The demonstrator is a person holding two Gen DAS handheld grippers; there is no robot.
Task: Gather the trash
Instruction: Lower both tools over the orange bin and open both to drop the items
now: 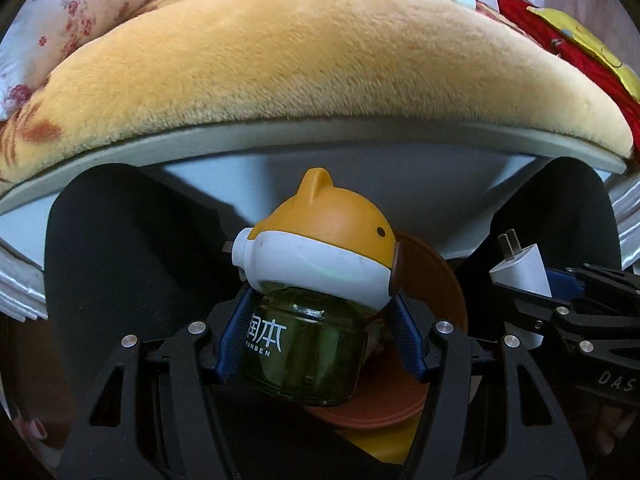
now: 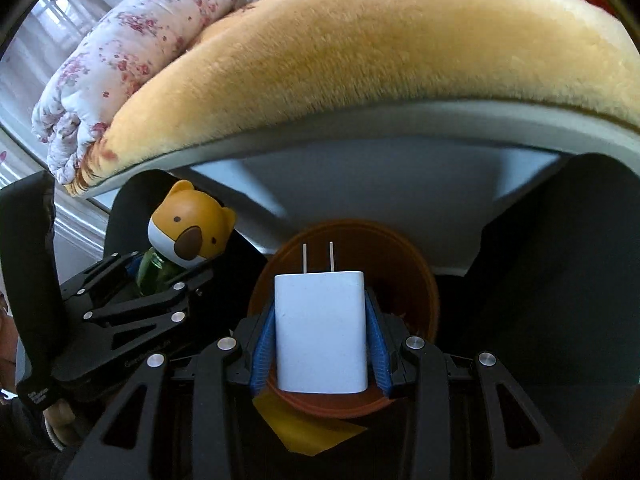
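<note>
My left gripper [image 1: 316, 340] is shut on a green glass bottle with an orange and white bear-head cap [image 1: 320, 248]; it also shows in the right wrist view [image 2: 188, 236]. My right gripper [image 2: 320, 344] is shut on a white wall charger [image 2: 320, 332], prongs pointing forward; the charger also shows in the left wrist view [image 1: 520, 268]. Both are held above a brown round bin [image 2: 416, 272] that stands on the dark floor, with a yellow scrap [image 2: 304, 428] beside its near side.
A bed edge with a thick yellow plush blanket [image 1: 320, 60] overhangs just ahead. A rolled floral quilt [image 2: 132, 60] lies on it at left, red fabric [image 1: 560, 48] at right. A pale bed base [image 2: 380, 184] is behind the bin.
</note>
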